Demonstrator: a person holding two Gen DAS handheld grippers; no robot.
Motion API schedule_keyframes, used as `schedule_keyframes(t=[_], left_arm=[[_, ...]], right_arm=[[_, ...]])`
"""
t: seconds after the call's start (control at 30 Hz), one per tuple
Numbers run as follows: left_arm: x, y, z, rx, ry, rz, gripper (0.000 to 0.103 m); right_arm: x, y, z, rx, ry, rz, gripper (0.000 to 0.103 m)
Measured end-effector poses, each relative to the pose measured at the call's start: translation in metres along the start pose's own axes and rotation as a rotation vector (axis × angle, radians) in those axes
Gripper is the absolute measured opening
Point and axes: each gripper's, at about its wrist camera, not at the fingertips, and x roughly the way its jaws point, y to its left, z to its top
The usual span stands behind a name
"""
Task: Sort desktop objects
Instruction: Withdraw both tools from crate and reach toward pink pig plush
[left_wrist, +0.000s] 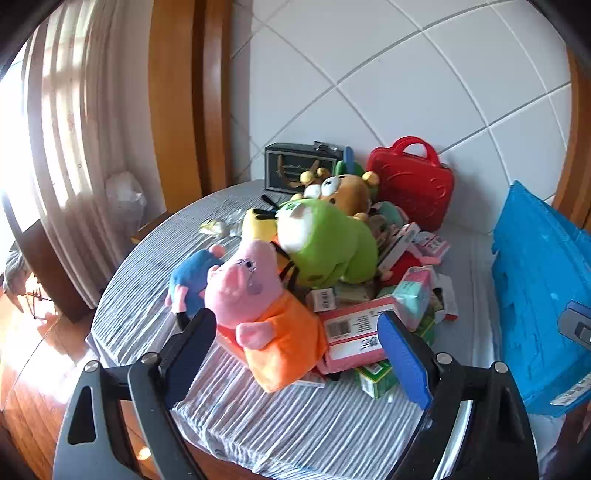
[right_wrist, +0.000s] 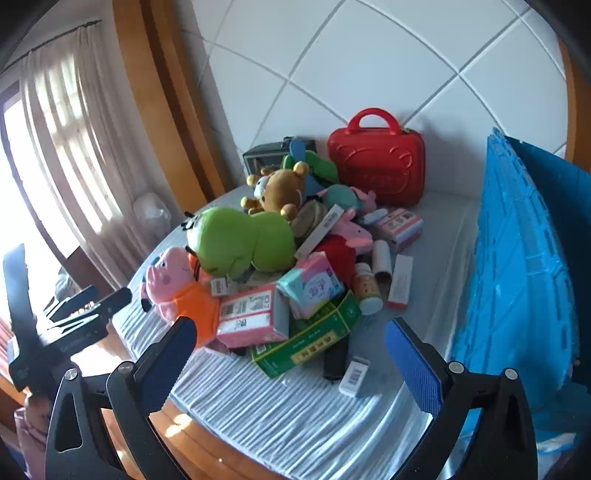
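A heap of toys and boxes lies on the striped cloth of a round table (left_wrist: 295, 424). The pink pig plush in orange (left_wrist: 258, 306) sits at the front left, also seen as the pig plush (right_wrist: 177, 284) from the right wrist. Behind it are a green plush (left_wrist: 325, 247) and a brown bear (right_wrist: 280, 192). A pink-and-white box (right_wrist: 251, 314), a tissue pack (right_wrist: 314, 284) and a green box (right_wrist: 310, 339) lie in front. My left gripper (left_wrist: 299, 350) is open just before the pig, holding nothing. My right gripper (right_wrist: 288, 347) is open before the boxes, empty.
A red case (right_wrist: 376, 162) and a dark box (left_wrist: 295, 166) stand at the back by the tiled wall. A blue crate (right_wrist: 517, 258) stands at the right table edge. A pill bottle (right_wrist: 365, 288) and small boxes lie near it. The left gripper's body (right_wrist: 55, 325) shows at the left.
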Motion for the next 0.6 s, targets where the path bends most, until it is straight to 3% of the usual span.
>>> schedule_keyframes(t=[0.2,0.37,0.6], left_arm=[[0.026,0.022,-0.028,-0.060,0.084,0.120,0.090],[0.039,0.037,-0.045,-0.107,0.152,0.174,0.090],[0.037,0.061,-0.025,-0.106,0.123,0.170,0.090]], right_arm=[[0.046,-0.010,-0.013,-0.010,0.070,0.065,0.103],[0.083,-0.020,-0.026,-0.002,0.155,0.088,0.103],[0.102,-0.010,-0.019,0.012,0.183,0.086,0.103]])
